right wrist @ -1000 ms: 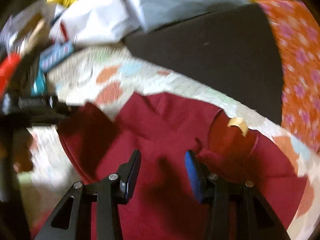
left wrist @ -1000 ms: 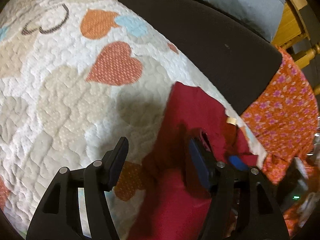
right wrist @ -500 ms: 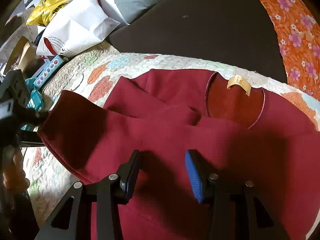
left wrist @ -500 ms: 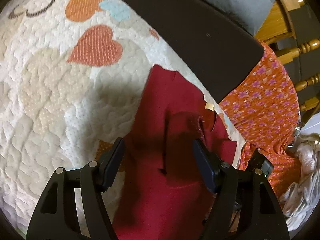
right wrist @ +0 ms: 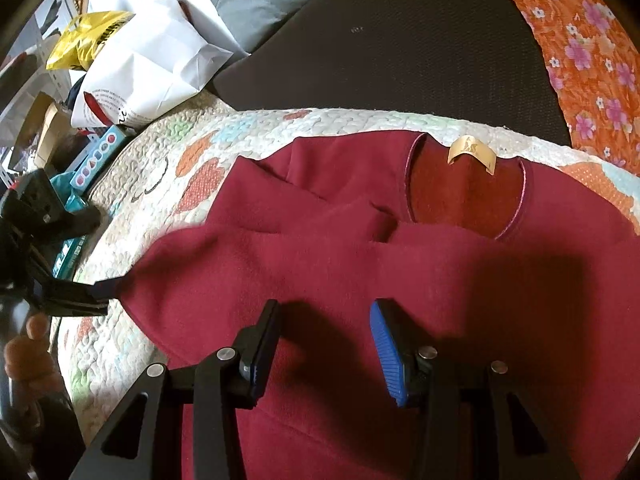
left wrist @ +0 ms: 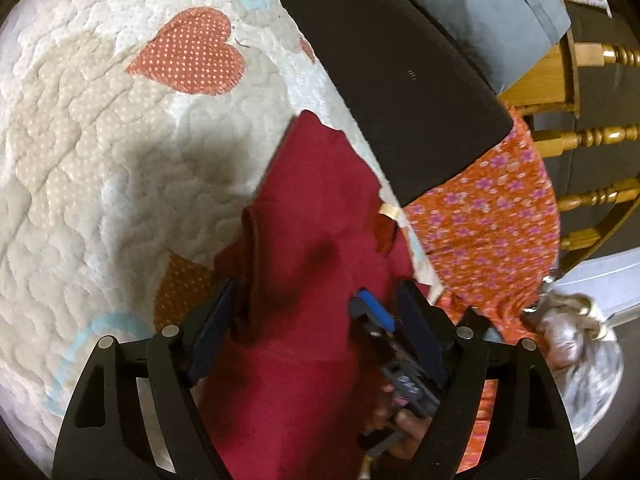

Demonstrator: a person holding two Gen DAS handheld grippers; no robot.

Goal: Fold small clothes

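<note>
A dark red sweatshirt [right wrist: 360, 264] lies on a heart-patterned quilt [left wrist: 100, 160], neck opening and tan label [right wrist: 472, 152] toward the far edge. Its left side is folded over the body. My left gripper [left wrist: 316, 292] is opening, jaws wide apart; the folded red edge [left wrist: 250, 276] rests against its left finger, and no pad presses on it. In the right wrist view the left gripper [right wrist: 76, 296] is at the cloth's pointed left corner. My right gripper [right wrist: 326, 312] is open just above the sweatshirt's middle, with nothing pinched. Its blue pad [left wrist: 374, 308] shows in the left wrist view.
A black mat [right wrist: 400, 52] lies beyond the quilt, an orange floral cloth [right wrist: 592, 40] to its right. A white paper bag [right wrist: 148, 64] and boxes [right wrist: 96, 156] crowd the far left. A wooden chair [left wrist: 592, 136] and a pale bundle [left wrist: 580, 340] sit right of the bed.
The left gripper's jaws have widened and the red fold has come to lie across the body. The right gripper has rolled and sunk toward the sweatshirt's middle.
</note>
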